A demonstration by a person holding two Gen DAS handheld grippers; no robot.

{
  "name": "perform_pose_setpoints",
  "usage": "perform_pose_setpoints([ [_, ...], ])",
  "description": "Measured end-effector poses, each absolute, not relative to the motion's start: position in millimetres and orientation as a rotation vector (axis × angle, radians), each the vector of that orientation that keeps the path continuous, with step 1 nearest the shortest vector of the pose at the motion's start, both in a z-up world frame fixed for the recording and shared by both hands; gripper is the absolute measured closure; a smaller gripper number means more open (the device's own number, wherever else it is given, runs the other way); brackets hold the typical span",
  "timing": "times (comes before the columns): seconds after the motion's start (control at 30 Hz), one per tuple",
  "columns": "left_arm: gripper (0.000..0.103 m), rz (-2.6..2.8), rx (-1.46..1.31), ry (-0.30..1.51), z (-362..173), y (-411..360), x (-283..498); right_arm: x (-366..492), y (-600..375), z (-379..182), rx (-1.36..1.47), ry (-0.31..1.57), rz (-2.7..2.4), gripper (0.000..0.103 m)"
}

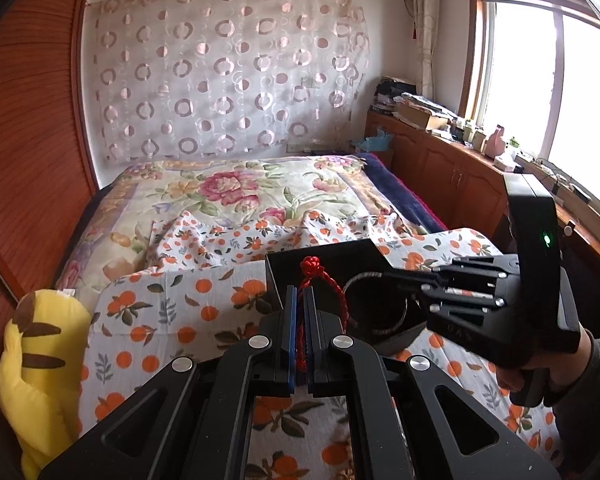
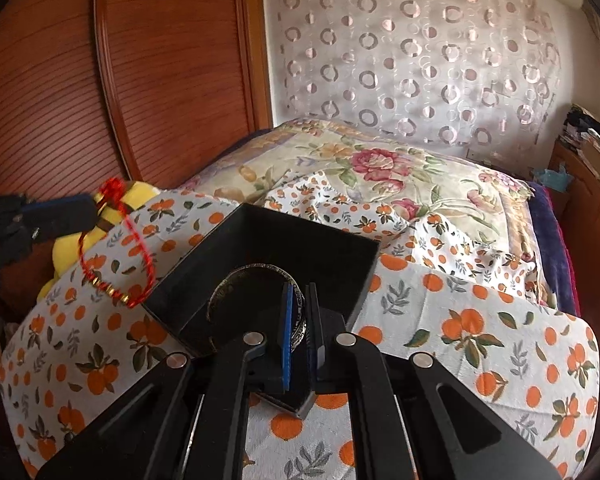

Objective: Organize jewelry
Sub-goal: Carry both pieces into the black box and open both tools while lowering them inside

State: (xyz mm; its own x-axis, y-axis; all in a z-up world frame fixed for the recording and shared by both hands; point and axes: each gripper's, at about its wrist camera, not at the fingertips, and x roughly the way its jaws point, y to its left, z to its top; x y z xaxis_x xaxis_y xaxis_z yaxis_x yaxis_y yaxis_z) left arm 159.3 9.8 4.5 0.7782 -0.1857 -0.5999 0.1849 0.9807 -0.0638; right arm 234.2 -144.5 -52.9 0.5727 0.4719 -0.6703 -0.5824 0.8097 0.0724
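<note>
A black open box (image 1: 324, 258) (image 2: 268, 248) sits on the orange-print cloth on the bed. My left gripper (image 1: 301, 292) is shut on a red cord bracelet (image 1: 312, 270), held just in front of the box's near edge. In the right wrist view the left gripper (image 2: 94, 210) holds that bracelet (image 2: 116, 256), with gold beads, hanging left of the box. My right gripper (image 2: 299, 292) is shut on a silver bangle (image 2: 256, 270) held inside the box. In the left wrist view the right gripper (image 1: 388, 274) reaches into the box with the bangle (image 1: 364, 278).
A yellow plush toy (image 1: 40, 364) lies at the bed's left edge. The orange-print cloth (image 2: 480, 340) covers the near bed, with a floral quilt (image 1: 236, 188) behind. A wooden wardrobe door (image 2: 120, 72) stands at left. Wooden cabinets (image 1: 452, 168) with clutter run under the window at right.
</note>
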Motion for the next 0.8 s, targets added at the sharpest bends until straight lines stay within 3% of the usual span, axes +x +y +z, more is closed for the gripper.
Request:
perform_pose_setpoints([
  [0.8, 0.100, -0.266, 0.030, 0.692, -9.7, -25.1, 215.5, 214.3, -187.2, -48.7, -0.140, 0.722, 0.567, 0.092],
])
